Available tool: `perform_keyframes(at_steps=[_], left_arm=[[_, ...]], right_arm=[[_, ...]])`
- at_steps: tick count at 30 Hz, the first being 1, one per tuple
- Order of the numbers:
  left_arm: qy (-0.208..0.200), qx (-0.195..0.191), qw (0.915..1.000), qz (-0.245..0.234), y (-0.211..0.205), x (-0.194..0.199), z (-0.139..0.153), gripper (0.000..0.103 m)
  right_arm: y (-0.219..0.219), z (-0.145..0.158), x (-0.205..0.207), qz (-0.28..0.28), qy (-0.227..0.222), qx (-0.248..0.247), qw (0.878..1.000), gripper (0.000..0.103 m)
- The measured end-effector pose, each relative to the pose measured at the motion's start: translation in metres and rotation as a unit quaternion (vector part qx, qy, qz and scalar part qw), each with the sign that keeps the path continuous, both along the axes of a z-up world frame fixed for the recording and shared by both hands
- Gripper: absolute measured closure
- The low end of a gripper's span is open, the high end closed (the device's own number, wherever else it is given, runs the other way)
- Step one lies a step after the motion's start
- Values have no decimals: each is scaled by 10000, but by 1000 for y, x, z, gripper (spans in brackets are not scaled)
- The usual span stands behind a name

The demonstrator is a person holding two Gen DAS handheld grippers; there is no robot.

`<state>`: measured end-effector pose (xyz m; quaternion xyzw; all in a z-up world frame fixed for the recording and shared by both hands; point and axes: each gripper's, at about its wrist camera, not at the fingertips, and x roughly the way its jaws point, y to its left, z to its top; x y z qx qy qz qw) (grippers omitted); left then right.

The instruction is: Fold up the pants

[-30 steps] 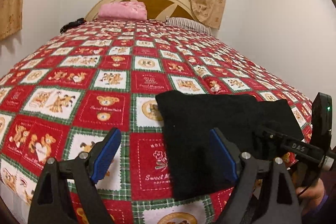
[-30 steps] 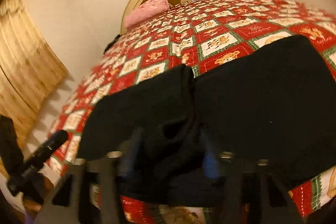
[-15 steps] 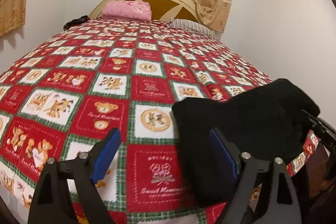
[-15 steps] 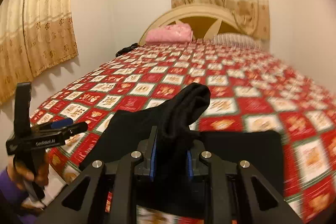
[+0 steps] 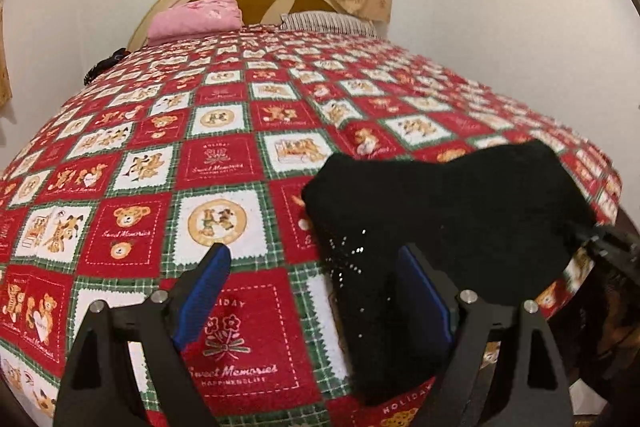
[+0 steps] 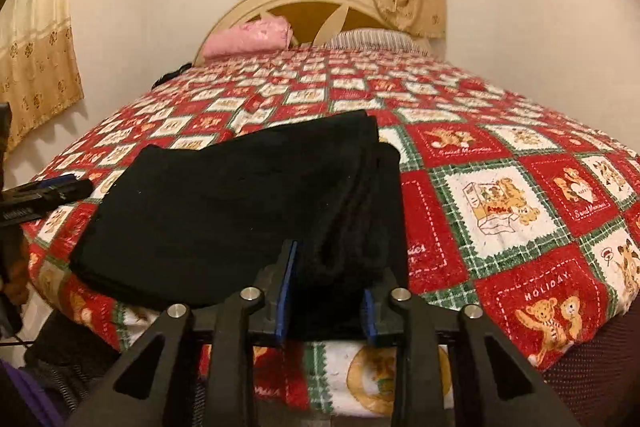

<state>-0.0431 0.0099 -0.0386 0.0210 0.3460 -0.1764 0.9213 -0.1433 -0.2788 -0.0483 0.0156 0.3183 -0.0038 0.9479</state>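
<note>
Your right gripper [image 6: 326, 297] jaws are opening around the folded black pants [image 6: 240, 203] at the bed [image 6: 500, 203] corner, your left gripper [image 5: 316, 291] gapes empty, so next withdraw without disturbing the fold.

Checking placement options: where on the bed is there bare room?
Free: the bedspread between the black pants and the pink pillow, and right of the pants. Crowded: the near edge, with pants, left gripper and opening right gripper.
</note>
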Motion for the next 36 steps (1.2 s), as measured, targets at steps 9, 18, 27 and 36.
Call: perform_keyframes(at_steps=[9, 18, 27, 36], left_arm=[[-126, 182, 9998, 0, -20, 3, 13, 14], [-10, 673, 9975, -205, -66, 4, -8, 7], [510, 352, 9980, -119, -50, 1, -28, 1], [558, 282, 9980, -54, -50, -3, -31, 1]], right_arm=[[21, 54, -6, -180, -1191, -637, 9907, 68], [-3, 28, 97, 103, -194, 205, 9995, 68], [-29, 30, 94, -170, -375, 1043, 9937, 68], [-20, 14, 5, 137, -221, 230, 9994, 67]])
